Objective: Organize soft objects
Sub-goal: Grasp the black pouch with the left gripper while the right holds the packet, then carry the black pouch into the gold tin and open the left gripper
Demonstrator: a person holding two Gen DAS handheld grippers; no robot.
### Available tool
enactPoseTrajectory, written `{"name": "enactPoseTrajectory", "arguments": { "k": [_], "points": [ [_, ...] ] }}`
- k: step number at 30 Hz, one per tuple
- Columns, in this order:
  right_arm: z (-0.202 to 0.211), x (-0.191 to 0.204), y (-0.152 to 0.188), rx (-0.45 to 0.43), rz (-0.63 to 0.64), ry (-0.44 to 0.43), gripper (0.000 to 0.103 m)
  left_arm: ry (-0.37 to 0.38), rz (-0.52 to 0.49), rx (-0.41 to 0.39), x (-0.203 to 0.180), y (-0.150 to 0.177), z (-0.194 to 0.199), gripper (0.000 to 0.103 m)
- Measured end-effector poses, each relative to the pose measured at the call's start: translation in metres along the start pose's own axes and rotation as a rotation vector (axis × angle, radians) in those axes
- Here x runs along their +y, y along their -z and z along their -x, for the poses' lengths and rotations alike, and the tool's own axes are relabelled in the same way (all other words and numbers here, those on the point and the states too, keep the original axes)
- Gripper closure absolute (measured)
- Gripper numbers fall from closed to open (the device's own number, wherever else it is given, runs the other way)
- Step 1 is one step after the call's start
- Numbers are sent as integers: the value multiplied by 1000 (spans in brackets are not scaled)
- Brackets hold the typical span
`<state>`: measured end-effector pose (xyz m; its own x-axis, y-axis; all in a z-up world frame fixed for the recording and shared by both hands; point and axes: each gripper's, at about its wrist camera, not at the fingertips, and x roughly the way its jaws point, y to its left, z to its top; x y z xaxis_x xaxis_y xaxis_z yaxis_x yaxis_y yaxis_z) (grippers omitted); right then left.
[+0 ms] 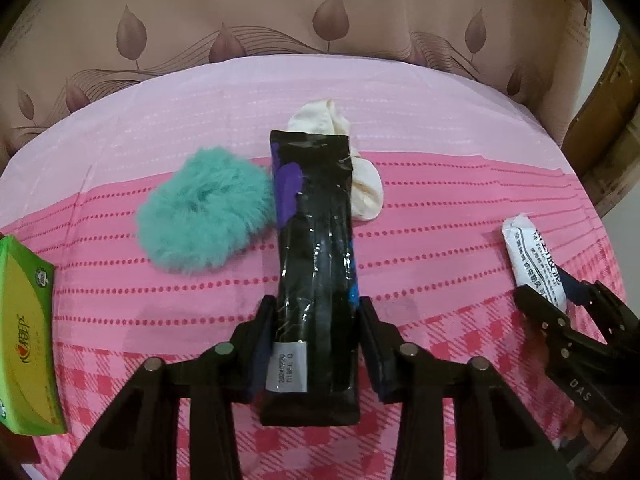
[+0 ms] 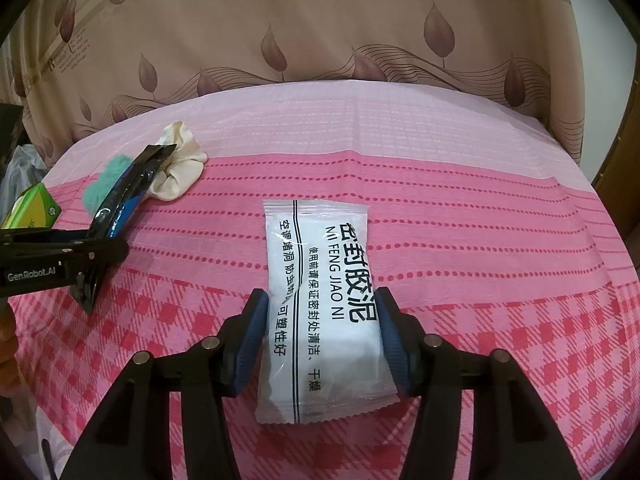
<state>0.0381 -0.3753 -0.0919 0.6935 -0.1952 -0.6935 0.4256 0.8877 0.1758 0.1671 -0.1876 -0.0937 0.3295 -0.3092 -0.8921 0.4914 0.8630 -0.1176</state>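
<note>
Holding a long black packet lengthwise between its pads, the left hand-held gripper is clamped on the lower end, near a small white date label. The packet has purple and blue patches and sticks out forward, lifted off the cloth, as the right wrist view shows from the side. Behind it on the pink cloth sit a fluffy teal pom-pom thing on the left and a crumpled cream fabric piece peeking out at the packet's far end, both close to it in the picture.

Over on the right, the right hand-held gripper has a white sealed packet with black Chinese print and "MI FENG JIAO NI" squeezed between its blue pads, gripped across the middle with both ends poking out. It's well apart from the teal and cream stuff.

A green and yellow box sits at the far left edge of the cloth. The surface looks like a bed or covered counter, can't tell which. A tan curtain with leaf pattern hangs behind.
</note>
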Motion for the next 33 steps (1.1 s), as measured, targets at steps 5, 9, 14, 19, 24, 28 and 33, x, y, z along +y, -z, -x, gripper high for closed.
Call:
{"name": "enactPoseTrajectory", "arguments": {
  "k": [5,9,14,19,24,28,33],
  "points": [
    [0,1,0,0,1,1,50,23,-9,4,-1,7,8,67],
    [-1,1,0,1,-1,-2,50,32,-19,-1,-2,14,16,67],
    [-2,2,0,1,0,-2,50,26,-38,-15,-3,23,32,67],
    [-2,3,1,1,0,-1,50,18,-29,-41,3,28,56,67],
    [-4,3,2,1,3,3,50,-3,-29,-81,11,35,87,67],
    [-4,2,2,2,5,4,50,-25,-22,-99,21,38,106,67],
    [-5,2,2,2,5,5,50,-56,-8,-120,46,46,130,67]
  ]
}}
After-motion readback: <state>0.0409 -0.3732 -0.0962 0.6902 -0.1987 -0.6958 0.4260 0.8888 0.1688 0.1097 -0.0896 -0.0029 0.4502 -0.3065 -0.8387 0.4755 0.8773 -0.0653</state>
